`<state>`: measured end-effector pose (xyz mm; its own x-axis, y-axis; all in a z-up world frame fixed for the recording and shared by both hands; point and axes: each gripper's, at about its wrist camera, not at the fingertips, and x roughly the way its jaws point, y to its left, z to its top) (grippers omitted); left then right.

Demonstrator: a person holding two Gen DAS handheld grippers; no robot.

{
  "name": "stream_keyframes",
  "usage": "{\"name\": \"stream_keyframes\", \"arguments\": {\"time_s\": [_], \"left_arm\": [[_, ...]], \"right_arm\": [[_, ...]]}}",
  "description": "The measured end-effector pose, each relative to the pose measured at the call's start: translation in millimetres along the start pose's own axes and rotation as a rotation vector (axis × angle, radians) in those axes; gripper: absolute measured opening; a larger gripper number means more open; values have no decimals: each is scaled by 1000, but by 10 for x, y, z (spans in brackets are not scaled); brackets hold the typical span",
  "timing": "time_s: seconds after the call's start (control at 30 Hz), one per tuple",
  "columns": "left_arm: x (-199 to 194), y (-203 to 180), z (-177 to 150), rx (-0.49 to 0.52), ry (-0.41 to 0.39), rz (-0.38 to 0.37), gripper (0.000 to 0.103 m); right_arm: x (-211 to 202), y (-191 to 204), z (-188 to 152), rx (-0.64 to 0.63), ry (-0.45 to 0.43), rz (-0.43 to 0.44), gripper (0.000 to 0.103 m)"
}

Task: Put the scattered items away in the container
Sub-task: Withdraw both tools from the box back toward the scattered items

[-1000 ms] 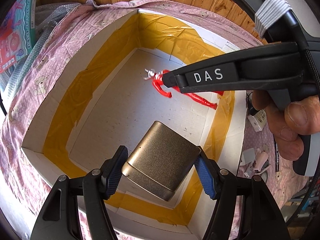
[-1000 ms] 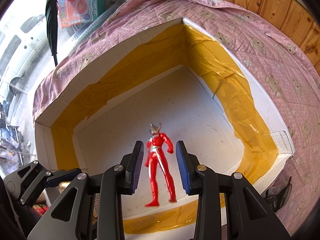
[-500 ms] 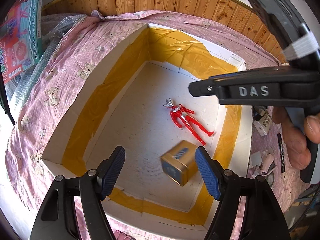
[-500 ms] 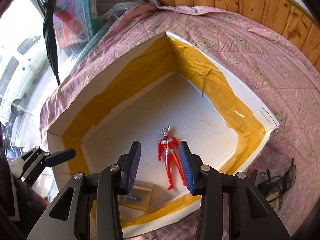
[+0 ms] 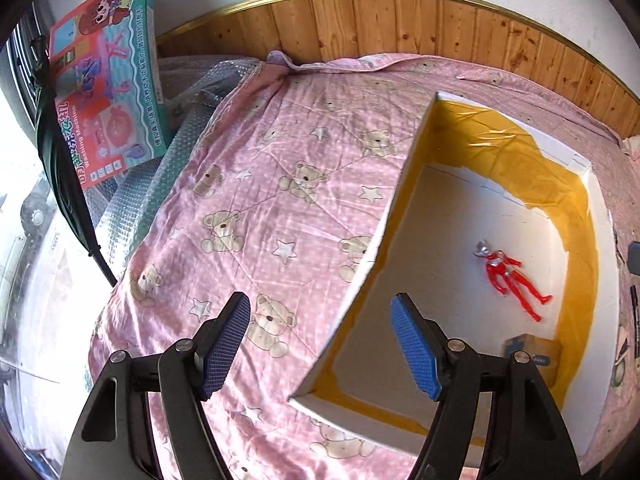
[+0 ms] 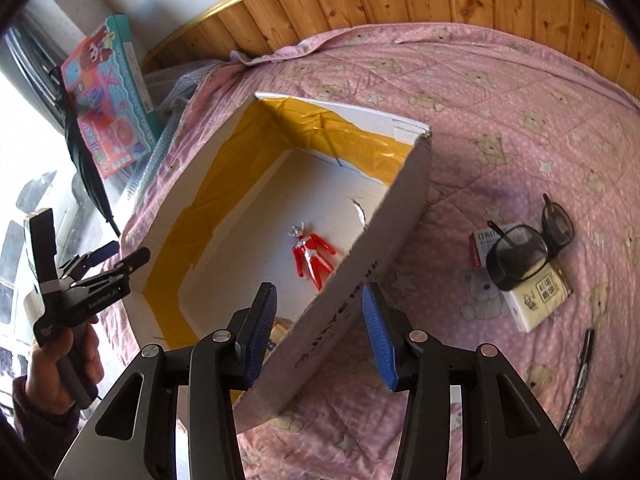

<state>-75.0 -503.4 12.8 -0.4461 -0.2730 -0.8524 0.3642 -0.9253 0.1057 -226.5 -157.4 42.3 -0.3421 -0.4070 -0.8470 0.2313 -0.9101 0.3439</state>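
Red figure in box – ahead of empty R jaws; tin prob. nearby.

The white cardboard box stands open on the bed, its inner walls lined with yellow tape; a red and silver toy figure lies flat on its back on the box floor; a gold tin rests in a corner nearby; a pair of glasses lies across a small white carton outside the box.
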Motion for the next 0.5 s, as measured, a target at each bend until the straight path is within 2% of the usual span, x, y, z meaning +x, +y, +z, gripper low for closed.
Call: {"name": "stream_keyframes", "arguments": {"time_s": [0.2,0.27,0.3,0.33,0.43,0.5], "left_arm": [[304,17,-66,8,62,-72,73],[400,-32,-96,12,81,-73,58],[444,-40,-114,8,95,-73,36],[488,-40,-142,-1,117,-68,24],[411,-12,-244,-31,106,-104,15],[254,55,-348,-62,95,-144,10]], "right_arm": [[393,-30,-69,57,69,-9,50],[504,-14,-71,54,85,-6,48],[539,-12,-78,54,89,-1,44],[539,1,-82,48,84,-7,42],[421,5,-128,33,60,-10,25],[354,13,-201,16,69,4,23]]}}
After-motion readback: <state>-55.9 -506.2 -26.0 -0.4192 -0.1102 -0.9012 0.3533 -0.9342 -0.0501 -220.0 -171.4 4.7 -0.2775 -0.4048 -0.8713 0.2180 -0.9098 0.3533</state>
